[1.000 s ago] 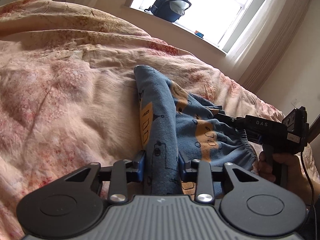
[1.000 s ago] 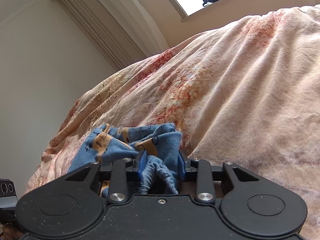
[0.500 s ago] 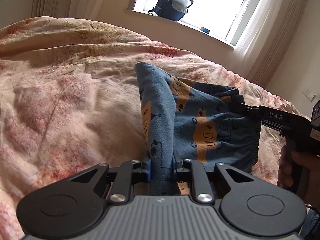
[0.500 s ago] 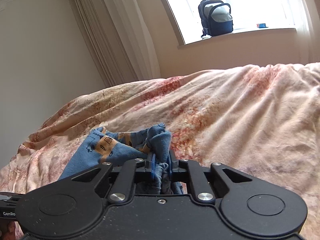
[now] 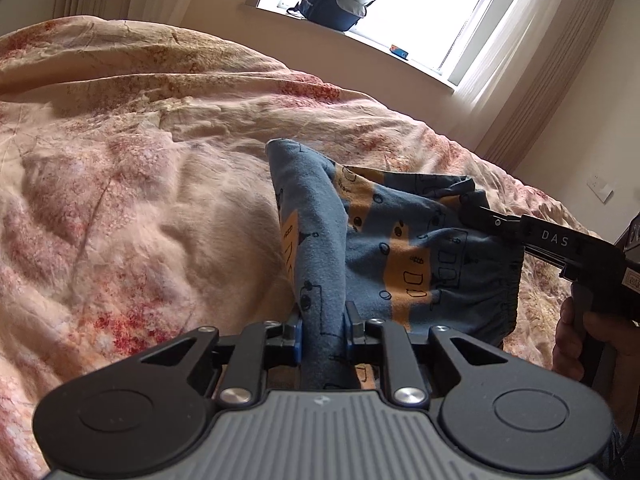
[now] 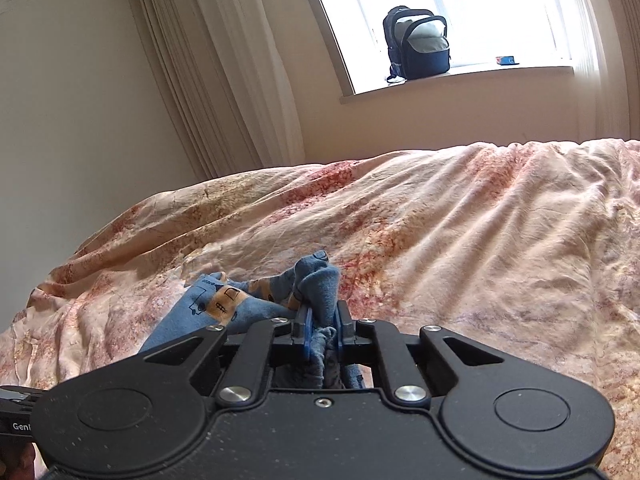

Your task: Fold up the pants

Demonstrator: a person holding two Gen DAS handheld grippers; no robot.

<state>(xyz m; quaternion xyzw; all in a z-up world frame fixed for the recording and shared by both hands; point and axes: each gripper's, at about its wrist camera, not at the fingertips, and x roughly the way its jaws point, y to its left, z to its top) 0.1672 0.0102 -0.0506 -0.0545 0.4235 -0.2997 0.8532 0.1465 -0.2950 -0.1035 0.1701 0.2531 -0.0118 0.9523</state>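
Small blue pants (image 5: 400, 248) with orange patches and black drawings are held up above a pink floral bedspread (image 5: 140, 200). My left gripper (image 5: 323, 328) is shut on a bunched fold of the pants. My right gripper (image 5: 472, 210) shows at the right of the left wrist view, clamped on the far top edge near the elastic waistband. In the right wrist view my right gripper (image 6: 323, 320) is shut on a wad of the pants (image 6: 240, 304), which trail to the left and down. The lower part of the pants is hidden behind the gripper bodies.
The bedspread (image 6: 460, 240) fills the view on both sides. A dark backpack (image 6: 418, 46) stands on the windowsill beyond the bed, with a small blue object (image 6: 507, 60) next to it. Curtains (image 6: 224, 72) hang by the window.
Both grippers closed tighter on the pants and lifted and tilted upward. The pants rose off the bedspread and now hang stretched between the two grippers.
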